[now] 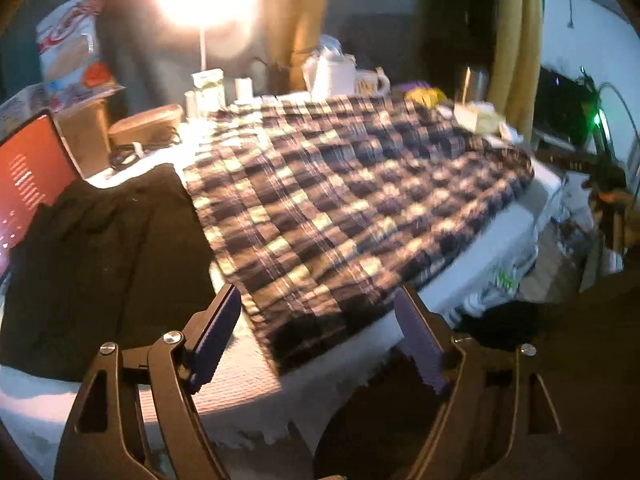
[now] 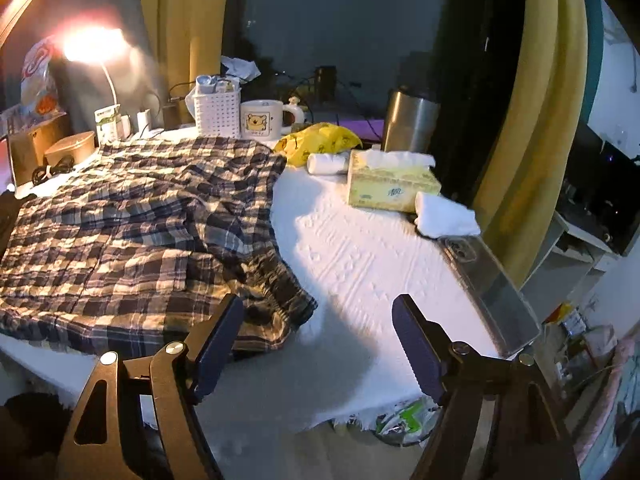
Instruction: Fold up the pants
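The plaid pants (image 1: 340, 204) lie spread flat on a table with a white cloth (image 1: 240, 384). They also show in the right wrist view (image 2: 132, 232), with the waistband end bunched near the front edge. My left gripper (image 1: 320, 332) is open and empty, just above the pants' near edge. My right gripper (image 2: 318, 340) is open and empty over the bare cloth (image 2: 360, 264), its left finger (image 2: 218, 340) beside the bunched waistband.
A black garment (image 1: 92, 264) lies left of the pants, next to a lit laptop screen (image 1: 28, 184). A lamp (image 2: 96, 46), white basket (image 2: 218, 110), mug (image 2: 262, 120), yellow bag (image 2: 320, 140), tissue box (image 2: 390, 184), steel flask (image 2: 410, 120) and a clear case (image 2: 492, 280) ring the table.
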`<state>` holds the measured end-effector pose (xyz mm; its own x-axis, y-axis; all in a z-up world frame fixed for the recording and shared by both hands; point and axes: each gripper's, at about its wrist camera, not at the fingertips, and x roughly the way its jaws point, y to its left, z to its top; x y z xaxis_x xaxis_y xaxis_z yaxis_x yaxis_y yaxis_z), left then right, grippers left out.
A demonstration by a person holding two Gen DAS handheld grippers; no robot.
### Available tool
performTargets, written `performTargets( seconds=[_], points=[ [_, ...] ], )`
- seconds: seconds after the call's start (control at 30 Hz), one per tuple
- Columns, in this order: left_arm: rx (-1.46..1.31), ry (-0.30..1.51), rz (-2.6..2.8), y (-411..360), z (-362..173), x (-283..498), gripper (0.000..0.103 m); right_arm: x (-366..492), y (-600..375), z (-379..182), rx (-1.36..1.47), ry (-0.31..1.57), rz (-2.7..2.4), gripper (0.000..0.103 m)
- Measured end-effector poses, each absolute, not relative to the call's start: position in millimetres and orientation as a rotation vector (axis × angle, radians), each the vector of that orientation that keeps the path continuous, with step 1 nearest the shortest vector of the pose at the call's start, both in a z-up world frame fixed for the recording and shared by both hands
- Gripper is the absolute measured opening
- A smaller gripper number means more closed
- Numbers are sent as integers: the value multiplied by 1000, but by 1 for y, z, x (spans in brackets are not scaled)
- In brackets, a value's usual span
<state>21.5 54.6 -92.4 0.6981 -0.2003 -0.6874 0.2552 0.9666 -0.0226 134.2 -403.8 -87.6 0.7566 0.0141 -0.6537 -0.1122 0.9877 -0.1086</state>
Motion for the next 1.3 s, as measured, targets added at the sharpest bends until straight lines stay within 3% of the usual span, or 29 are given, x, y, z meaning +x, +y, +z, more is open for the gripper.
performTargets(
  seconds=[0.27, 0.53, 0.57, 0.63, 0.73, 0.83, 1.1, 1.13, 1.17, 1.23, 1.3],
  points=[
    [246, 823, -197, 50, -125, 22, 79, 137, -406, -103, -149, 747, 67, 79],
    [212, 739, -155, 45, -131, 29, 78, 140, -421, -123, -264, 776, -40, 79],
    [216, 728, -155, 43, -131, 29, 76, 140, -422, -125, -275, 778, -45, 79],
    [205, 719, -196, 39, -131, 30, 50, 138, -423, -129, -296, 782, -42, 79],
    [202, 722, -254, 31, -130, 29, 20, 136, -415, -134, -362, 778, -24, 79],
    [214, 709, -264, 27, -127, 26, 10, 134, -396, -141, -485, 757, -16, 79],
    [101, 602, -255, 49, -95, 15, 8, 139, -351, -145, -613, 658, 82, 78],
    [88, 595, -253, 51, -93, 15, 7, 142, -351, -144, -598, 654, 91, 74],
    [64, 589, -255, 54, -91, 14, 7, 144, -351, -142, -574, 656, 114, 57],
    [28, 576, -254, 58, -88, 14, 7, 146, -352, -139, -519, 662, 140, 35],
    [2, 584, -266, 58, -88, 16, 7, 146, -352, -135, -493, 656, 161, 28]
  ],
)
